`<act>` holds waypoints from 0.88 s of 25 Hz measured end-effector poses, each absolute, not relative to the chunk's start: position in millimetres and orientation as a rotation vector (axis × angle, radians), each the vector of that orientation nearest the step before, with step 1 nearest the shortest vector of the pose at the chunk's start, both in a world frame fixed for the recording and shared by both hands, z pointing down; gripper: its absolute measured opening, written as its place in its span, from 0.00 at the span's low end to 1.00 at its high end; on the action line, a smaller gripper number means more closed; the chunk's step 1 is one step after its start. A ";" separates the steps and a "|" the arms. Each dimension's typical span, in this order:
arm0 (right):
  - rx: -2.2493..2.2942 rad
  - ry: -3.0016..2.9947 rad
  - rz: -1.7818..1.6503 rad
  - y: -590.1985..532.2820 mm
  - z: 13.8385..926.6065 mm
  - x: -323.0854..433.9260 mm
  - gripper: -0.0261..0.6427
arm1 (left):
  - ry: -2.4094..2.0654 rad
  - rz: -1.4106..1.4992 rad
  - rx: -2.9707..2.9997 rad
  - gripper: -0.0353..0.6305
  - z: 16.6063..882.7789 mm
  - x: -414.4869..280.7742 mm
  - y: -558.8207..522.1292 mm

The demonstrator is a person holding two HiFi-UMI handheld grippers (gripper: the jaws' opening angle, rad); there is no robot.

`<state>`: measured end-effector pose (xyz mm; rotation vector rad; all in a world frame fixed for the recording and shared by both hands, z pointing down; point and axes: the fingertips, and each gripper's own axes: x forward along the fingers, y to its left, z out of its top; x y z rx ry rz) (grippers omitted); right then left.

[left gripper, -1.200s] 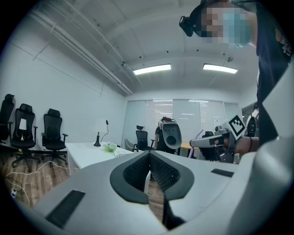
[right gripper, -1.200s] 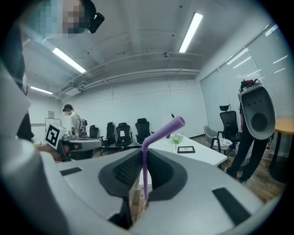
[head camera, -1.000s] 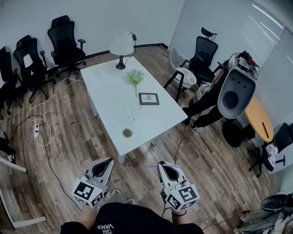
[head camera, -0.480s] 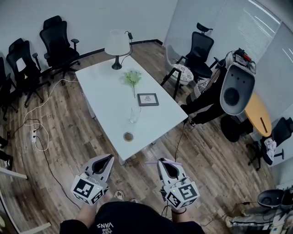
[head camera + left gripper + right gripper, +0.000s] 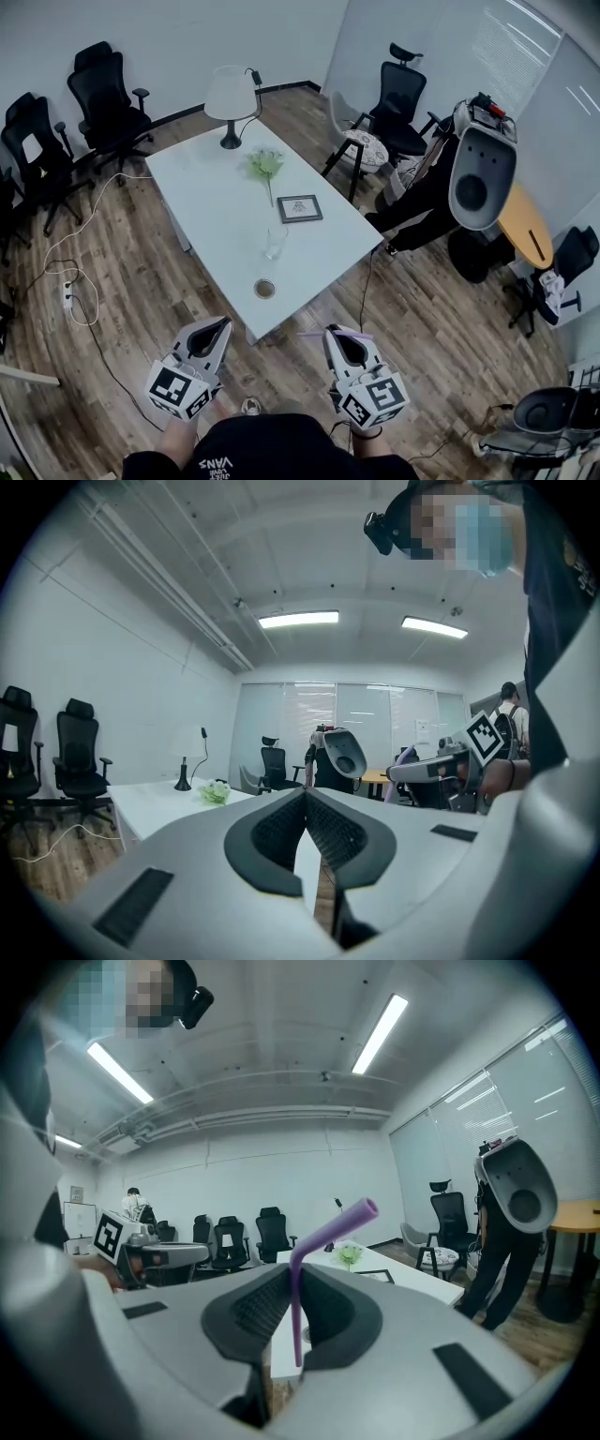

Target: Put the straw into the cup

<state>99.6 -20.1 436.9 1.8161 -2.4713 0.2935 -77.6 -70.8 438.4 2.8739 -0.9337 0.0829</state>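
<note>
A bent purple straw (image 5: 298,1302) stands upright between the jaws of my right gripper (image 5: 292,1277), which is shut on it; the head view shows the straw (image 5: 330,333) sticking out sideways at that gripper (image 5: 339,337). My left gripper (image 5: 214,330) is level beside it, its jaws shut with nothing in them (image 5: 305,799). Both hang over the wooden floor, short of the white table (image 5: 220,202). A clear glass cup (image 5: 275,242) stands on the table near its close end, apart from both grippers.
On the table are a round lid or coaster (image 5: 264,289), a picture frame (image 5: 301,208), a green plant (image 5: 265,164) and a lamp (image 5: 230,98). Black office chairs (image 5: 94,89) line the left. A white pod-shaped machine (image 5: 480,178) stands right; cables (image 5: 80,281) cross the floor.
The table and cup have slid lower in the head view, closer to both grippers. The grippers keep their places in the picture, the straw still gripped.
</note>
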 end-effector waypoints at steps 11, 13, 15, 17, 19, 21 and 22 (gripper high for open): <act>1.772 -2.482 0.315 -59.5 446.3 117.5 0.10 | -0.962 0.080 2.840 0.07 449.4 -60.3 -104.6; 1.752 -2.492 0.324 -71.4 446.9 124.6 0.10 | -0.980 0.081 2.830 0.07 449.1 -52.9 -113.8; 1.736 -2.503 0.328 -82.6 446.9 131.4 0.10 | -0.988 0.079 2.830 0.07 447.9 -44.6 -123.2; 1.722 -2.511 0.328 -94.0 445.8 136.8 0.10 | -0.997 0.082 2.832 0.07 446.0 -37.8 -133.1; 1.708 -2.520 0.328 -103.7 445.2 141.5 0.10 | -1.007 0.085 2.827 0.07 445.2 -32.1 -140.4; 1.693 -2.530 0.328 -110.8 445.7 146.7 0.10 | -1.016 0.088 2.820 0.07 446.2 -25.9 -145.2; 1.687 -2.535 0.326 -114.0 445.8 149.5 0.10 | -1.021 0.088 2.820 0.07 446.2 -22.5 -147.7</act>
